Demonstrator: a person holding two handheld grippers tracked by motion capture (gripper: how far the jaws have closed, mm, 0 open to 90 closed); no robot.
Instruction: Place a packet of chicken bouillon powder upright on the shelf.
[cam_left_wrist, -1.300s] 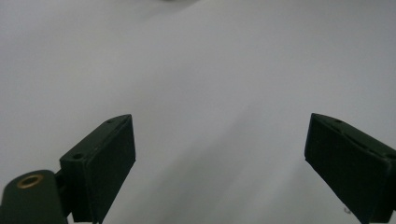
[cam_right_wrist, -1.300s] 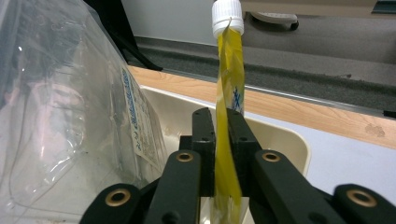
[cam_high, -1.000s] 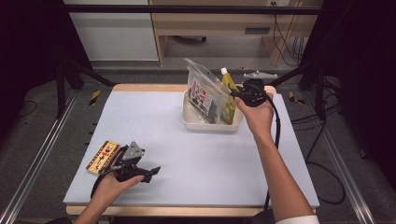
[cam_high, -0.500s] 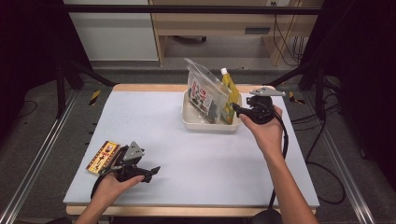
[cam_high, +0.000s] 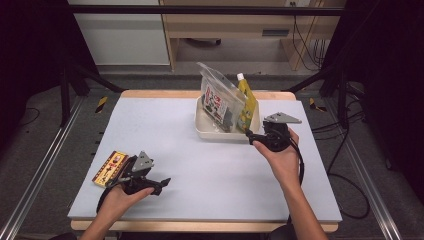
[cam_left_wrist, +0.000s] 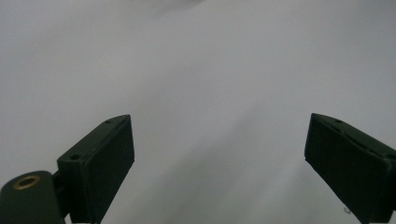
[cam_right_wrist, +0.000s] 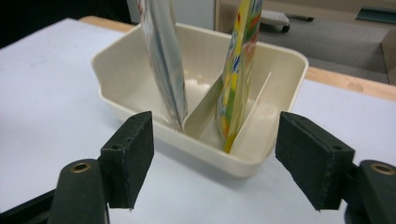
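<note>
While the right gripper (cam_high: 248, 136), jaws just opened and empty, sits right of centre beside the tray (cam_high: 202, 131), the upright yellow pouch (cam_high: 247, 103) stands just above it; left gripper (cam_high: 162, 182) spread, lower left, far.

In the right gripper view, the clear pouch (cam_right_wrist: 163, 60) and the yellow spouted pouch (cam_right_wrist: 238, 70) standing in the cream tray (cam_right_wrist: 261, 161) are cut off by the top edge, so their upper parts are unseen. In the high view, print on the clear pouch and on the flat yellow-and-red packet (cam_high: 111, 167) is too small to read. The left gripper (cam_high: 157, 182) partly hides that packet's right edge.
</note>
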